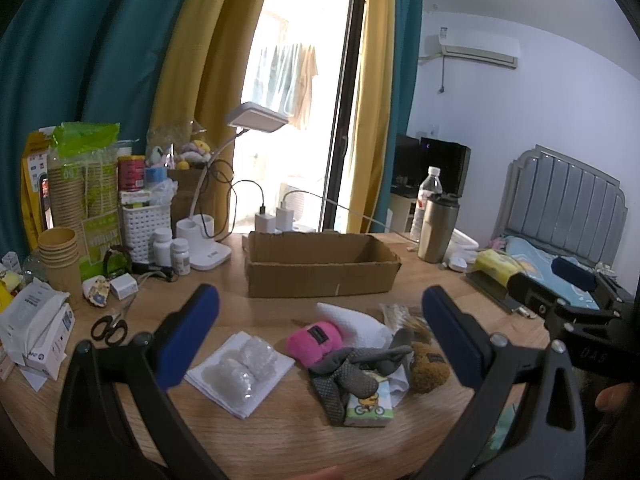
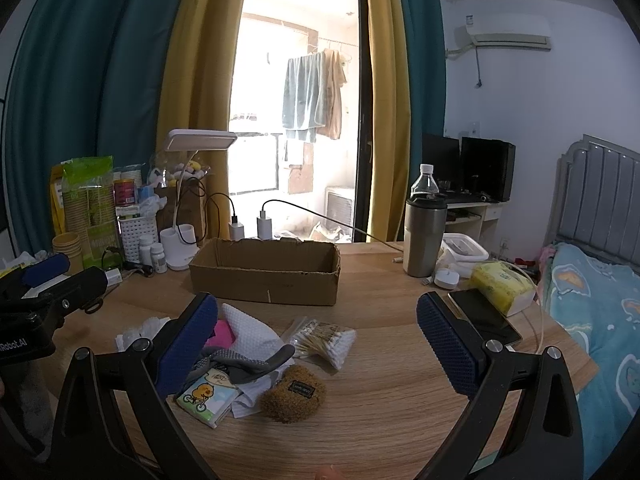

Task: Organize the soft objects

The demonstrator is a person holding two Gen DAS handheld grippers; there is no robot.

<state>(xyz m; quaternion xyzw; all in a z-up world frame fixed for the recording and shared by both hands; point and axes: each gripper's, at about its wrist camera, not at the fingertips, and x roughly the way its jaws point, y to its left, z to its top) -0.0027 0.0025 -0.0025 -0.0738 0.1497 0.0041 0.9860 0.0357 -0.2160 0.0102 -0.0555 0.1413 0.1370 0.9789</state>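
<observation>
A pile of soft things lies on the wooden table in front of an empty cardboard box. It holds a pink plush pouch, a brown plush pouch, a grey dotted glove, a white cloth and a tissue pack with a cartoon. My left gripper is open above the pile, empty. My right gripper is open above the pile's right side, empty.
A folded white cloth with clear wrap lies left of the pile, scissors further left. A bag of cotton swabs, a phone, a yellow tissue pack, a steel tumbler, a lamp and cups crowd the table's edges.
</observation>
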